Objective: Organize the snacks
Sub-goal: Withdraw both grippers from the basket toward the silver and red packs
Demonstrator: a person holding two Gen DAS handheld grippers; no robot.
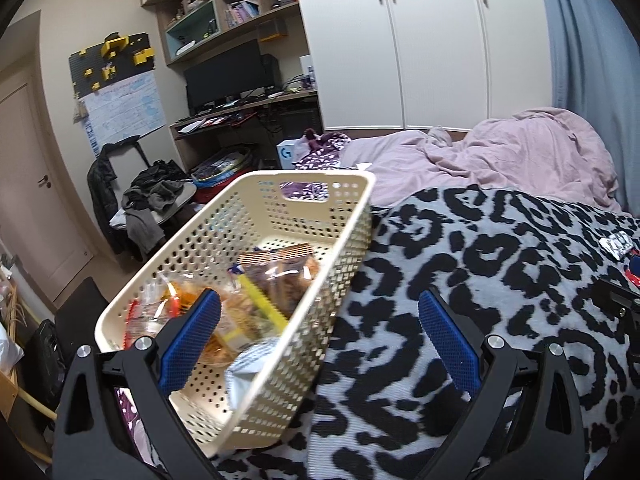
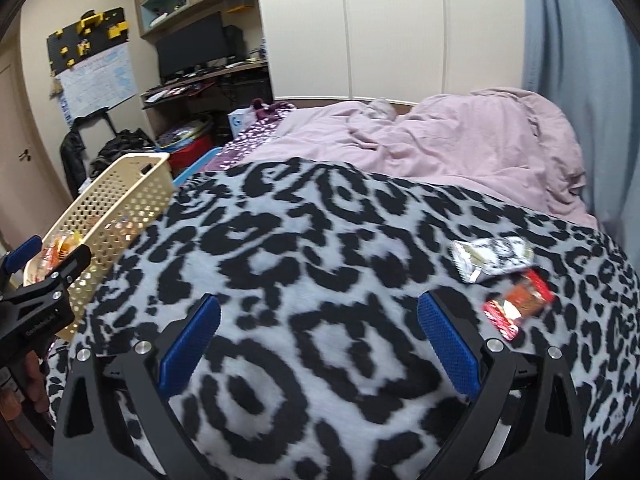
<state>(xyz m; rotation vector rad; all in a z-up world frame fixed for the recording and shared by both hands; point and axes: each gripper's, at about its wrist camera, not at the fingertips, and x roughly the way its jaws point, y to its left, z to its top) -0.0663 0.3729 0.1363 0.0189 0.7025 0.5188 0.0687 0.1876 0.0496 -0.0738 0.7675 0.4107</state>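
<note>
At the bottom of the right wrist view, our right gripper (image 2: 318, 344) stands spread wide and empty over the leopard-print blanket (image 2: 304, 240). Just right of its right finger, at the centre right of the frame, lies a red snack packet (image 2: 518, 306), and touching it on the far side a black-and-white packet (image 2: 492, 258). Both look light, thin and crinkly, with slick film that could slide on the soft blanket; we judge a pinch across a flat sealed edge the safest hold, gentle enough not to crush what is inside. In the left wrist view our left gripper (image 1: 318, 344) is likewise spread and empty, its left finger over the near end of the cream perforated basket (image 1: 352, 216) at lower left. The stiff basket tilts on the blanket's edge and already holds several clear snack bags (image 1: 276, 280). Farther off, in the upper right, a pink duvet (image 2: 460, 140) lies crumpled.
</note>
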